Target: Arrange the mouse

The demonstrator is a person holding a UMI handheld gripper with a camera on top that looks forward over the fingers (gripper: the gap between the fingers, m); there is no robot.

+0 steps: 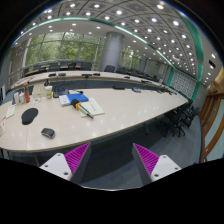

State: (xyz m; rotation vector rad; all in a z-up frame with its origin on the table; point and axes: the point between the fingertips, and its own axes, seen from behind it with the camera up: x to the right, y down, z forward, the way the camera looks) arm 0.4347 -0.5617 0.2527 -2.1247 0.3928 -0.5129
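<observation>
A black mouse (30, 115) lies on the long pale table (120, 115), far ahead and to the left of my fingers. A small dark mouse pad (48, 132) lies on the table nearer to me, just right of the mouse. My gripper (112, 160) is open and empty, held high and well back from the table edge. Its magenta pads (76, 156) stand wide apart with only the floor between them.
A blue and white stack of items (78, 100) and an orange-handled tool (86, 109) lie mid-table. Bottles and small things (24, 95) stand at the far left. Black chairs (180, 118) line the table's right side. A large meeting room with windows lies beyond.
</observation>
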